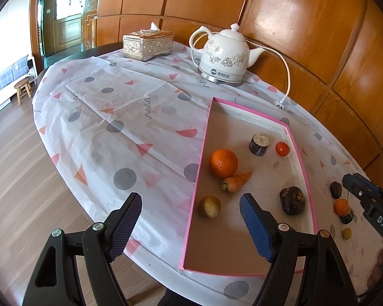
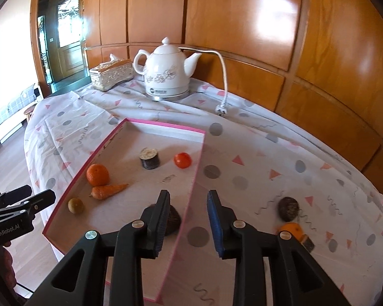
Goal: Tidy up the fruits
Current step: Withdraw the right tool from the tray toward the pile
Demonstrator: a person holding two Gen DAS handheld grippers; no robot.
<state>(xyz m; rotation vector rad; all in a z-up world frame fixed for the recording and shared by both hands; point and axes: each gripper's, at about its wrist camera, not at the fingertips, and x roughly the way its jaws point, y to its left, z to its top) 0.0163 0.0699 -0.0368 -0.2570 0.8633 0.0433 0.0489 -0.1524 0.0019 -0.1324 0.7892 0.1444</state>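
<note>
This is looking like a home, most likely a dining or living room. Glossy wooden wall panelling (image 1: pixel 280 20) is running behind an oval bench that is wearing a thin plastic tablecloth (image 1: pixel 109 107) printed with dots and triangles. A flowered ceramic electric kettle (image 1: pixel 223 56) and an ornate silver tissue box (image 1: pixel 148 44) are sitting at the far end. Beyond, a carved wooden door with glass (image 1: pixel 67 10) is letting in daylight, and a small wooden stool (image 1: pixel 23 89) is standing on laminate flooring (image 1: pixel 20 168) beside a checked sofa (image 1: pixel 5 79).
</note>
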